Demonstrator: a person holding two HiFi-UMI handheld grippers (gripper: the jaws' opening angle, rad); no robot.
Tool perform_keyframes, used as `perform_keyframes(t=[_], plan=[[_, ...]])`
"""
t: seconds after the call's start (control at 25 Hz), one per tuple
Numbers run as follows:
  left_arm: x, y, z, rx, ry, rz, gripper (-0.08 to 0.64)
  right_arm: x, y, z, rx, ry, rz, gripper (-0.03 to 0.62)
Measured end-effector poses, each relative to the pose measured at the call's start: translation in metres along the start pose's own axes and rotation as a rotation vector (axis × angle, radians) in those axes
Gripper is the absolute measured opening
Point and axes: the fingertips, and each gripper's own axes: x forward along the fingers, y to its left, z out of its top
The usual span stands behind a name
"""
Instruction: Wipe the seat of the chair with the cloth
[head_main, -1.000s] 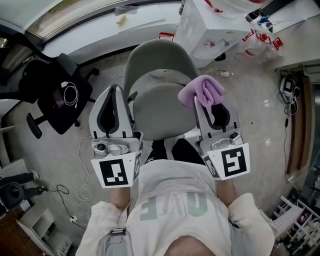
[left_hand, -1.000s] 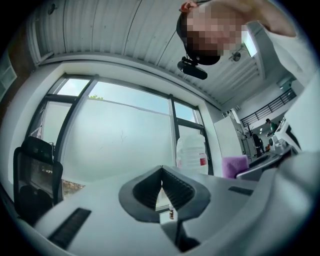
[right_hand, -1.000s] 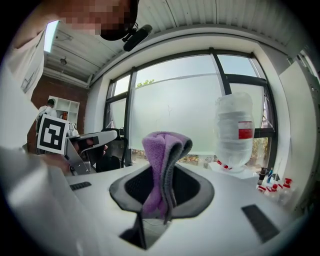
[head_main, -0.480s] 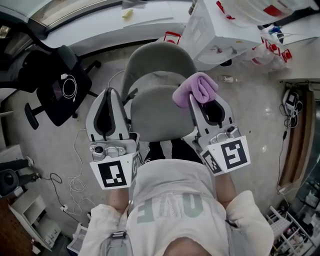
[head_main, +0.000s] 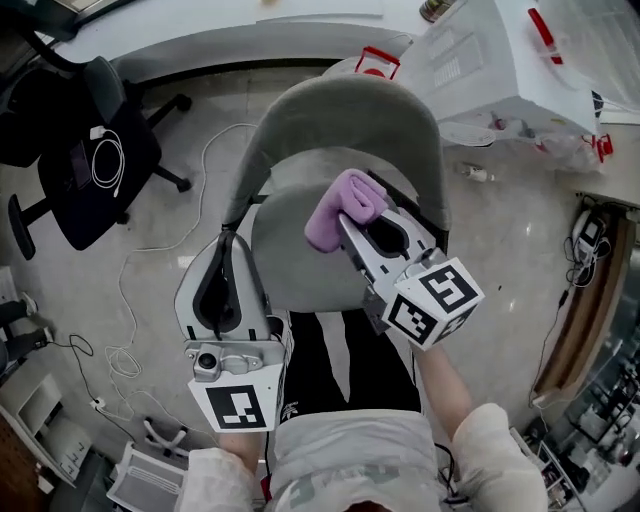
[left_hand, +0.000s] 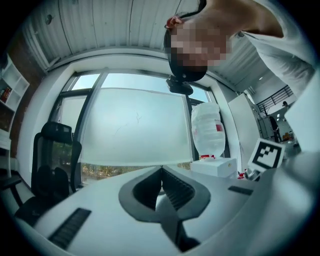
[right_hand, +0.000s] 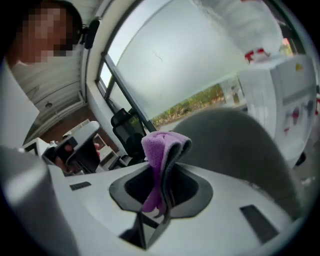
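Since a second ago the right hand-held gripper (head_main: 350, 222) has swung in from the right edge of the chair, so it now aims far-left across the seat (head_main: 285, 265). It is clenched on a folded purple cloth (head_main: 338, 208), which bulges past the jaw tips over the far middle of the seat, just near of the backrest (head_main: 340, 115). The wad's long axis runs near-left to far-right, across the jaws. Whether it touches the seat yet I cannot tell. Wiping looks about to start; next, press down and sweep. The left hand-held gripper (head_main: 228, 245) is clenched on nothing, beside the seat's left edge.
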Motion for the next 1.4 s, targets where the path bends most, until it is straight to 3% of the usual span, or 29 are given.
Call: perform_keyframes(t=[0.12,0.32,0.56,0.76,1.08,1.4], plan=[[-0.013,0.013,-0.057,-0.041,0.053,0.029,0.013,0.073,-0.018,-0.075,0.111,0.156,0.051,0.089],[-0.040,0.033,-0.133,-0.084,0.133,0.064,0.012,0.163,-0.039,-0.191,0.182,0.412,0.083,0.089],[-0.059,0.040,-0.180,-0.125,0.173,0.093,0.013,0.217,-0.042,-0.275,0.239,0.622,0.112,0.089],[-0.067,0.040,-0.193,-0.142,0.196,0.114,0.012,0.230,-0.043,-0.301,0.237,0.697,0.094,0.087],[-0.064,0.041,-0.206,-0.141,0.233,0.110,0.012,0.234,-0.055,-0.309,0.170,0.732,0.041,0.087],[-0.050,0.029,-0.210,-0.129,0.253,0.081,0.012,0.189,-0.122,-0.287,0.114,0.724,-0.100,0.087]])
